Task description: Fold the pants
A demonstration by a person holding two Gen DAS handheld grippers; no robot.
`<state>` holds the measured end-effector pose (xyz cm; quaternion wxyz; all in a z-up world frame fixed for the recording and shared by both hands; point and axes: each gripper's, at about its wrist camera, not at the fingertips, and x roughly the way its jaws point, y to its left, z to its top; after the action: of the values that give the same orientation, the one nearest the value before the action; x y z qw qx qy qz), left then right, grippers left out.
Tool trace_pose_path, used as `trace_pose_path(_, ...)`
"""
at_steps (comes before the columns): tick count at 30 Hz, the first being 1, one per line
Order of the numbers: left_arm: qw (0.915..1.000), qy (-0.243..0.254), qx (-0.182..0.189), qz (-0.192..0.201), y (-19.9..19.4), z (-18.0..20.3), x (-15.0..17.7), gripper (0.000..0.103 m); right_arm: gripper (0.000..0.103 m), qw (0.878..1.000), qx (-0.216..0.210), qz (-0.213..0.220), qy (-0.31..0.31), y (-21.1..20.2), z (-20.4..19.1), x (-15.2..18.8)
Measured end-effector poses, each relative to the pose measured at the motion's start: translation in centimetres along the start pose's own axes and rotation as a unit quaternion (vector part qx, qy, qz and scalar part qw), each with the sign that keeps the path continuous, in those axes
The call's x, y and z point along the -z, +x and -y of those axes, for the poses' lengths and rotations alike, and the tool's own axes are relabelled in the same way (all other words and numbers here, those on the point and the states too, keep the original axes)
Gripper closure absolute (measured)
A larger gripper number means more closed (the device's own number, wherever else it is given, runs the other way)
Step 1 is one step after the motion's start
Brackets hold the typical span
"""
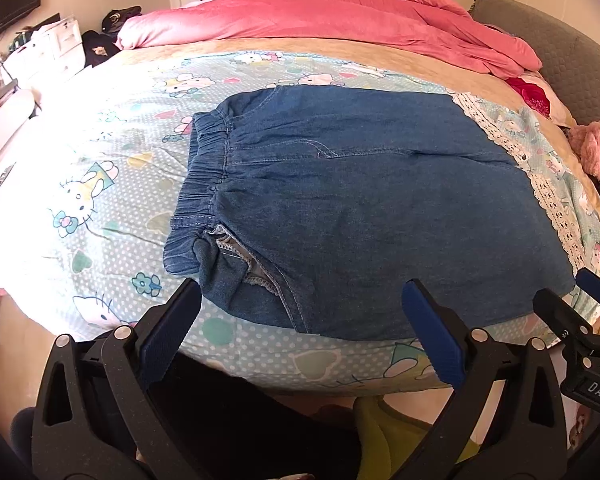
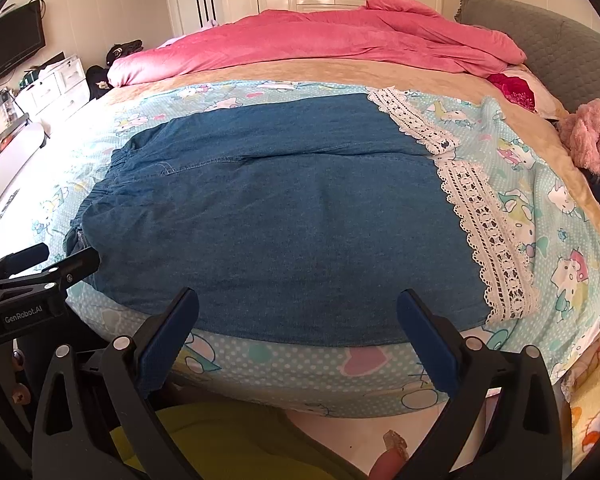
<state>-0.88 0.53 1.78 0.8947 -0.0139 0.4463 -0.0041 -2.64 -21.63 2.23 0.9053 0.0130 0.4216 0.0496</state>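
Note:
Blue denim pants (image 1: 372, 200) with white lace leg hems (image 1: 556, 208) lie flat on the cartoon-print sheet (image 1: 100, 208), elastic waistband (image 1: 204, 168) to the left. The near waist corner is turned over and shows its inside seam. My left gripper (image 1: 300, 300) is open and empty, just short of the pants' near edge. My right gripper (image 2: 298, 308) is open and empty over the near edge of the pants (image 2: 284, 216), with the lace hems (image 2: 488, 236) to its right. The right gripper also shows at the right edge of the left wrist view (image 1: 572, 288), and the left gripper at the left of the right wrist view (image 2: 60, 260).
A pink duvet (image 1: 324, 16) is bunched along the far side of the bed. A grey headboard (image 1: 572, 56) and a pink fluffy garment (image 1: 596, 148) are at the right. White drawers (image 2: 56, 84) and a TV (image 2: 12, 48) stand at the left wall.

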Motion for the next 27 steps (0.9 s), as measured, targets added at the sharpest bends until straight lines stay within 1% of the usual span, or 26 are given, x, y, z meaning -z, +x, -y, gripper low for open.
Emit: trace_pose_path(27, 1.0000, -0.003, -0.003, 0.004, -0.35, -0.49, 0.10, 0.009, 0.004, 1.000, 0.001, 0.000, 0.000, -0.10, 0.12, 0.06)
